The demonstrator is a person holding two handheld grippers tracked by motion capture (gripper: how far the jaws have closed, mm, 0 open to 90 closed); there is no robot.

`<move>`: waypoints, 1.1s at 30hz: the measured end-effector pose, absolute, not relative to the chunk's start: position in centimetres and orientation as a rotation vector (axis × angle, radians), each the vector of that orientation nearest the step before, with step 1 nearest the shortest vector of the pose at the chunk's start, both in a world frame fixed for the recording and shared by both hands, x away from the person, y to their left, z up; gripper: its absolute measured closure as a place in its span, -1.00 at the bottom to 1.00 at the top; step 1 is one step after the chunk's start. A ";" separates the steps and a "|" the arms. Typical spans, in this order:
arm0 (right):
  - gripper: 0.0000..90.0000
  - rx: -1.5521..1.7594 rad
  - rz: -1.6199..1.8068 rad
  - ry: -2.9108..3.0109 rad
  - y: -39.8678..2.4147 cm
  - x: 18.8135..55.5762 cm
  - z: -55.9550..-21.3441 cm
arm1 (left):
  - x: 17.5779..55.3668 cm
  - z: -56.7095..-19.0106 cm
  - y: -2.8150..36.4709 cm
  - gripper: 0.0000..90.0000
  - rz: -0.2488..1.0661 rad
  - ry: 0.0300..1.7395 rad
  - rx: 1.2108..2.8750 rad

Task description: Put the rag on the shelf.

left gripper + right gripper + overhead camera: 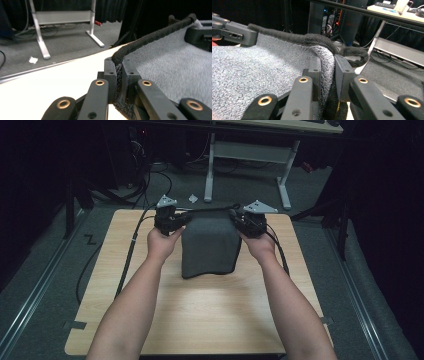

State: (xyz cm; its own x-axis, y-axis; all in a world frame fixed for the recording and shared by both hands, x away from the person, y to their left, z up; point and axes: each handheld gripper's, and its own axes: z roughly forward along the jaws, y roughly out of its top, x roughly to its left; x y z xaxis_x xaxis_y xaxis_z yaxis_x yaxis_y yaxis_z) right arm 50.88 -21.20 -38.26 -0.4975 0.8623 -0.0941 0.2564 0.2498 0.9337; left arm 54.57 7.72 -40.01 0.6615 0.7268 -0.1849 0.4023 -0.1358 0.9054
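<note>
A dim room with a light wooden table [200, 320] lay before me. My left gripper [119, 75] was clamped on one top corner of a grey towel [209, 247], my right gripper [327, 75] pinching the other; the towel hung between them, its lower edge resting mid-table

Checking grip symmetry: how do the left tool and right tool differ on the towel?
Left tool pinches the grey towel at its far-left corner; right tool at the far-right corner. In the gripper views, the left tool clamps a thin layer below the dark hem, the right tool a thicker bunched fold. Both are shut on the towel, its far edge stretched between them.
</note>
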 end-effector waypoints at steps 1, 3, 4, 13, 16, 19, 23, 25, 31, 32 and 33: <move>0.73 1.024 1.249 1.905 -21.3 50.9 -38.4 | 54.5 -40.2 7.7 0.87 0.357 0.913 1.761; 0.73 1.035 1.245 1.911 -21.4 50.9 -38.6 | 54.4 -40.7 7.6 0.87 0.344 0.917 1.764; 0.73 1.044 1.246 1.915 -21.5 51.0 -38.7 | 54.4 -40.9 7.6 0.87 0.339 0.921 1.767; 0.73 1.110 1.268 1.951 -22.1 51.3 -40.3 | 54.1 -42.4 7.6 0.88 0.300 0.943 1.786; 0.73 1.126 1.290 1.963 -22.2 51.3 -40.5 | 54.0 -43.0 7.8 0.88 0.283 0.948 1.785; 0.73 1.139 1.305 1.972 -22.4 51.4 -40.8 | 53.9 -43.6 7.9 0.88 0.261 0.954 1.776; 0.73 1.156 1.327 1.973 -22.5 51.4 -41.2 | 53.9 -44.0 8.0 0.88 0.251 0.956 1.770; 0.73 1.159 1.331 1.975 -22.6 51.4 -41.3 | 53.8 -44.0 8.1 0.88 0.249 0.955 1.773; 0.73 1.179 1.336 1.991 -22.7 51.4 -42.2 | 53.9 -44.8 8.3 0.88 0.221 0.960 1.785; 0.73 1.190 1.337 1.992 -22.8 51.4 -42.5 | 53.9 -45.0 8.3 0.88 0.215 0.962 1.787; 0.73 1.201 1.339 1.996 -22.8 51.4 -42.8 | 53.9 -45.3 8.3 0.88 0.209 0.965 1.786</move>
